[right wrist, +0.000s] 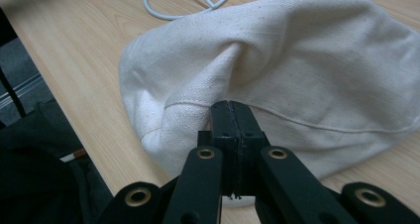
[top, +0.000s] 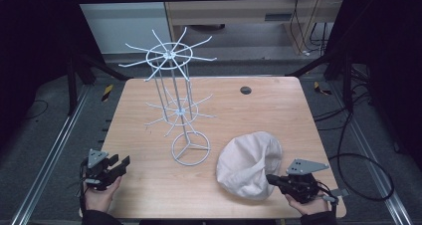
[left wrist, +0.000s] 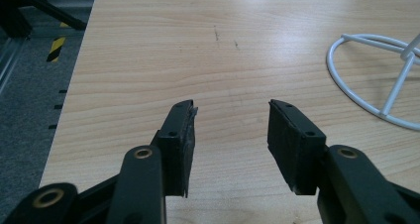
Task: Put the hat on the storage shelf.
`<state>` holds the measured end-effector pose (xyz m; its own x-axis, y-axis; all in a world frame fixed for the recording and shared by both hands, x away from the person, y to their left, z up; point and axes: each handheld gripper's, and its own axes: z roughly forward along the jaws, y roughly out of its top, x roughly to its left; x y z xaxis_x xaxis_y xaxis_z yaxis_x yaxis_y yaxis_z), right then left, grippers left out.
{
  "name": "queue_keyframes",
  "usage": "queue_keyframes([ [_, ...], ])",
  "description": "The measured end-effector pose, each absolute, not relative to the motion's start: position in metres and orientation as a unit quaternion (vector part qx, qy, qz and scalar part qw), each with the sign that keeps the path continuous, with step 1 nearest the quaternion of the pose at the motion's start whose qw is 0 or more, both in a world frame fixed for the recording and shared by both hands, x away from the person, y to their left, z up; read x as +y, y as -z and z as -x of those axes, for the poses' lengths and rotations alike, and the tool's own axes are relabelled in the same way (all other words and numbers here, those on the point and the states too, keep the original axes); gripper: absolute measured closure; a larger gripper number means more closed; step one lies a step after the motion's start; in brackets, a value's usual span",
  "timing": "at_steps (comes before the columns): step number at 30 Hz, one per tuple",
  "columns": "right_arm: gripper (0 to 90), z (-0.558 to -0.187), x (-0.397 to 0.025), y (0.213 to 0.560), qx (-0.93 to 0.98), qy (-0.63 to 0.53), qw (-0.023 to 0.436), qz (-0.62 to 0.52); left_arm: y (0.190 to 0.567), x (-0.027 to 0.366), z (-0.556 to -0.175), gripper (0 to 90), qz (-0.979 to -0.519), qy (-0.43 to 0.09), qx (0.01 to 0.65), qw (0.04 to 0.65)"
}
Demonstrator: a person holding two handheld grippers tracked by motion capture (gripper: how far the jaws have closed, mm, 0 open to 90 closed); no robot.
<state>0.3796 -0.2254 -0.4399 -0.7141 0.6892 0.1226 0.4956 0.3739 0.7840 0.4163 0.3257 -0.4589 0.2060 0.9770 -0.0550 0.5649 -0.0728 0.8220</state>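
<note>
High view: at the table's (top: 149, 195) near-left corner, a hand holds the left gripper (top: 119, 165) low over bare wood, jaws spread and holding nothing, probably waiting to help. Left gripper view confirms the gap between its pads (left wrist: 181, 140), with wood beneath. At centre stands a white wire rack (top: 174, 105) with two tiers of radiating hooks on a ring base, likely where the hat belongs. To its right, near the front edge, a cream cloth hat (top: 249, 163) lies slumped. The right gripper (top: 272, 179) meets its near rim. Right gripper view shows those jaws pressed together, apparently pinching the brim, ready to lift.
</note>
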Motion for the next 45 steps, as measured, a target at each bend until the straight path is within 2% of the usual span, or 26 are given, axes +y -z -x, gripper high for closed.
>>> queue_keyframes([
  [10, 90.0, -0.381, -0.214, 0.443, 0.823, -0.430, 0.105, -0.356, 0.457, 0.320, -0.414, 66.4, -0.693, -0.258, 0.555, 0.382],
  [18, 90.0, -0.382, -0.234, 0.432, 0.791, -0.456, 0.140, -0.383, 0.451, 0.300, -0.410, 81.7, -0.714, -0.229, 0.527, 0.400],
  [29, 90.0, -0.412, -0.250, 0.430, 0.748, -0.473, 0.187, -0.428, 0.441, 0.250, -0.399, 86.9, -0.747, -0.212, 0.470, 0.419],
  [45, 90.0, -0.469, -0.244, 0.435, 0.730, -0.480, 0.183, -0.451, 0.437, 0.182, -0.399, 88.3, -0.782, -0.189, 0.410, 0.430],
])
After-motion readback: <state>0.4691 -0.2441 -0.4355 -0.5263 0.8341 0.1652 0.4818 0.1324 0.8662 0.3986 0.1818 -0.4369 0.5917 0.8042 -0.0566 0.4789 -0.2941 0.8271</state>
